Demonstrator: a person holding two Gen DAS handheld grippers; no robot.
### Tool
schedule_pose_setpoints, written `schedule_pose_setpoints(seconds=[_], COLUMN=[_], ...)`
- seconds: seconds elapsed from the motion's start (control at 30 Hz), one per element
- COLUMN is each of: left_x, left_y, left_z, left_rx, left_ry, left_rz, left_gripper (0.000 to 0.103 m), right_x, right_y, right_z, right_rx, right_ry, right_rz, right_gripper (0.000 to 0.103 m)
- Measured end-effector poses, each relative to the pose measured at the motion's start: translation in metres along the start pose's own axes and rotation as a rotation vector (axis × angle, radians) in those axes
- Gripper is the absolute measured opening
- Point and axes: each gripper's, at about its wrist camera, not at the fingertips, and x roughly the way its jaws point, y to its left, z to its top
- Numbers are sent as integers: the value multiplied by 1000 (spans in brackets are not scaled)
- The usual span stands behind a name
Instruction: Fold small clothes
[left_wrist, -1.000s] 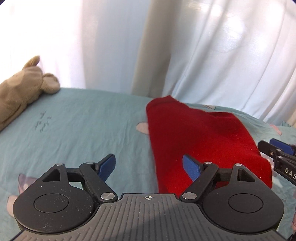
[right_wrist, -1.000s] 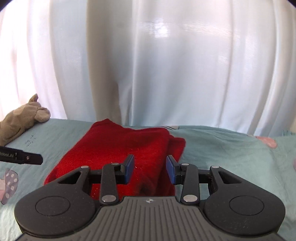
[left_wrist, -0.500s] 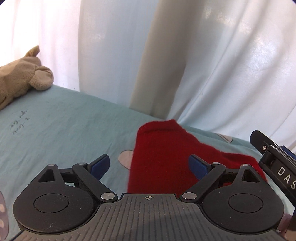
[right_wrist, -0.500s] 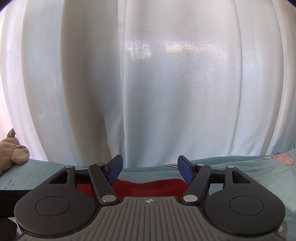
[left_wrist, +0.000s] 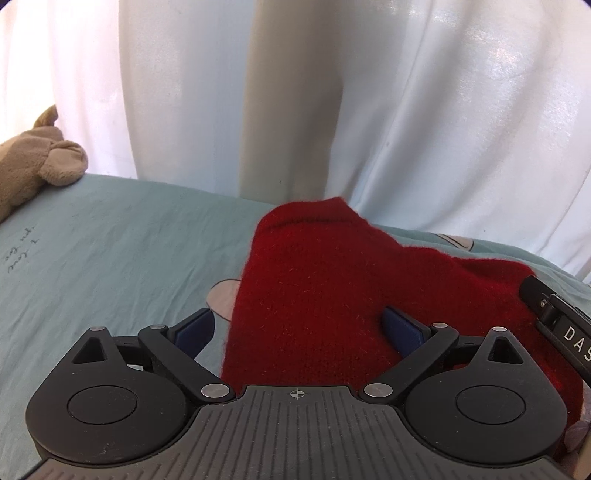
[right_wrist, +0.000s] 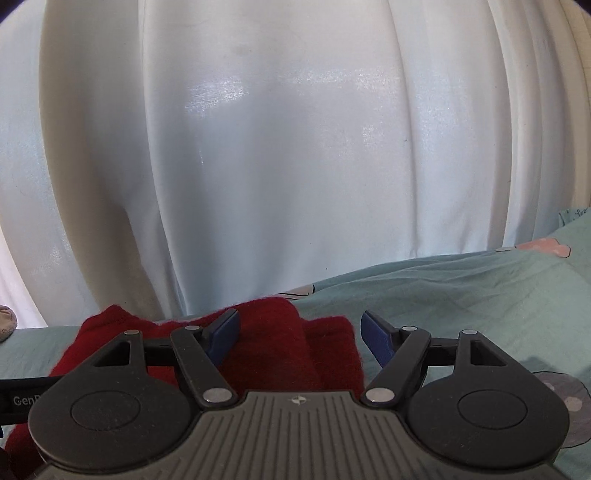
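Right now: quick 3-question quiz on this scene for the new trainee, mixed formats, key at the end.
1. True or false: the left gripper is clamped shut on the red garment.
2. Multiple choice: what lies at the far left of the bed sheet in the left wrist view? A) a pillow B) a beige plush toy C) a folded towel
3. Fill in: behind the bed hangs a white ____.

Key: 1 false, both it and the right gripper stand open. 2 B. 3 curtain.
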Motion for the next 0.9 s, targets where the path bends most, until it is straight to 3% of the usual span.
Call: schedule_pose_setpoints(seconds=[0.1, 0.27, 0.43, 0.6, 0.77, 0.9], left_x=[-2, -38, -80, -100, -97, -95], left_y=[4, 23, 42, 52, 43, 28], left_z=[3, 8, -8, -27, -37, -44], left_rx=[-14, -26, 10, 39, 86, 165], left_ry=[9, -8, -42, -19, -7, -74], left_rz=[-6, -39, -24, -64, -52, 0], left_gripper=[101, 101, 101, 101, 103, 103], right_x=[-2, -17, -57, -90, -107, -86], right_y=[4, 22, 54, 57, 50, 43], right_z=[-1, 11, 2, -21, -39, -35], right_rx=[-20, -110, -374, -514, -630, -576], right_ry=[2, -8, -84, -1, 75, 127], right_rz=[-15, -23, -2, 14, -1, 9], right_gripper=[73, 85, 85, 84, 84, 91])
